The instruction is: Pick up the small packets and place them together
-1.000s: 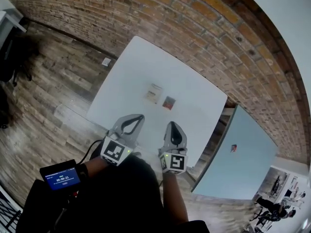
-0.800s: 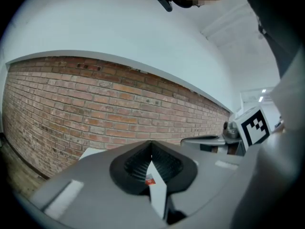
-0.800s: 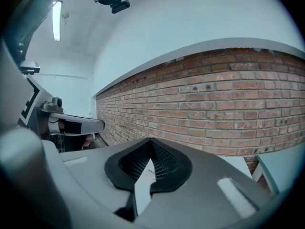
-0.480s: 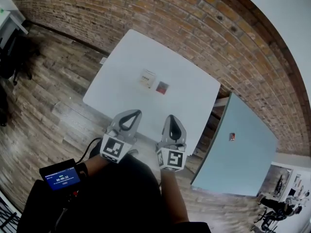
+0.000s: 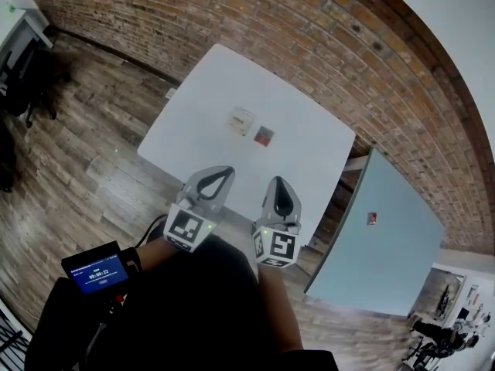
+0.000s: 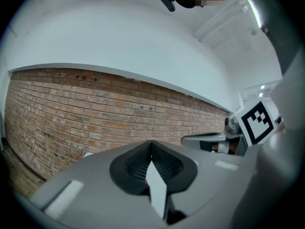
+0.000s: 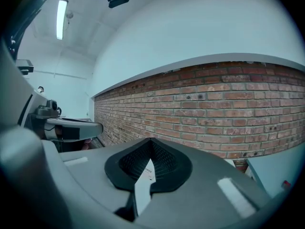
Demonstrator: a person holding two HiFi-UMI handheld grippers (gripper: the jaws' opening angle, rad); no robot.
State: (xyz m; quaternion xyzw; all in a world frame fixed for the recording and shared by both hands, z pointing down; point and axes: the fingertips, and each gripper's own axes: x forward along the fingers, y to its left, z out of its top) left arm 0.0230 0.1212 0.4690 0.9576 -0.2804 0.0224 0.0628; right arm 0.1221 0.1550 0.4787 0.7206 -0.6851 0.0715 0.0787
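White packet (image 5: 242,120), red packet (image 5: 264,136) flat, side by side; long axes unclear.

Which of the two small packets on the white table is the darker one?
The red packet, on the right of the pair in the head view. The other packet beside it is pale, cream and white.

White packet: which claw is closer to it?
Left, seemingly. In the head view the left claw hangs below the white packet; the right claw is lower, farther right.
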